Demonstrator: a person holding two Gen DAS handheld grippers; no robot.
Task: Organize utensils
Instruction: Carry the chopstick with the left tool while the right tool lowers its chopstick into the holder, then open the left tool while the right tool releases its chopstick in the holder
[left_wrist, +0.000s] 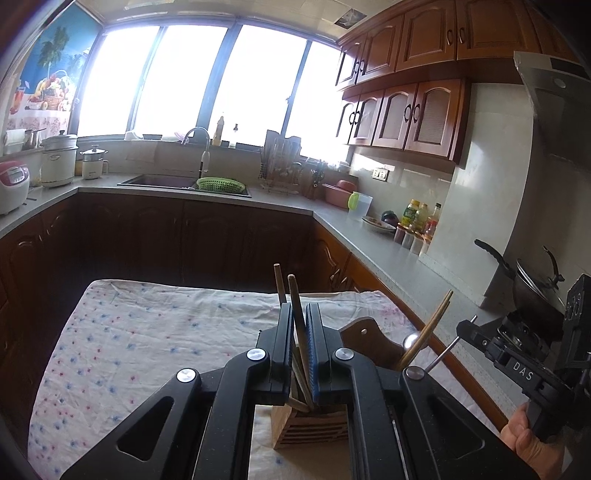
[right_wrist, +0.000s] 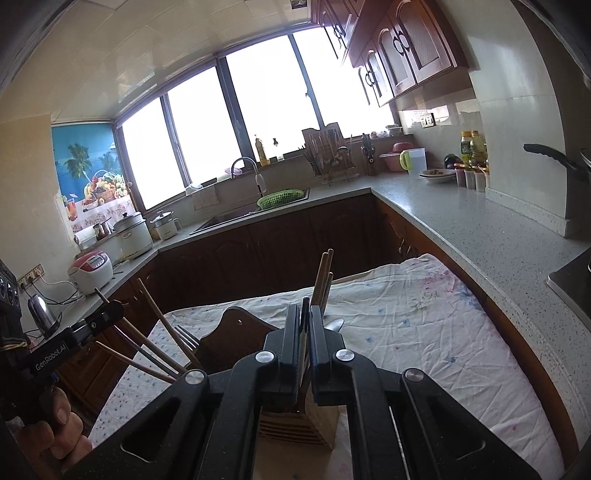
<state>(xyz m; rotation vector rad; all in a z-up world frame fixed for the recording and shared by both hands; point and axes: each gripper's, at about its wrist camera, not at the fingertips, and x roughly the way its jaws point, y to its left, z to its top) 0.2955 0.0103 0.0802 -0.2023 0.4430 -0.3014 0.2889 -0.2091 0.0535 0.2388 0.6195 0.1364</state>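
A wooden utensil holder stands on the cloth-covered table, just under both grippers; it also shows in the right wrist view. My left gripper is shut on a wooden chopstick that stands upright in the holder, with a second chopstick just behind it. More chopsticks lean out of the holder's right side. My right gripper is shut on a thin dark utensil handle above the holder. Chopsticks and a spoon stick up behind it. A fork and chopsticks lean to the left.
The table carries a white floral cloth. A grey L-shaped countertop runs behind and to the right, with a sink, green basket, rice cookers, bottles and a pan.
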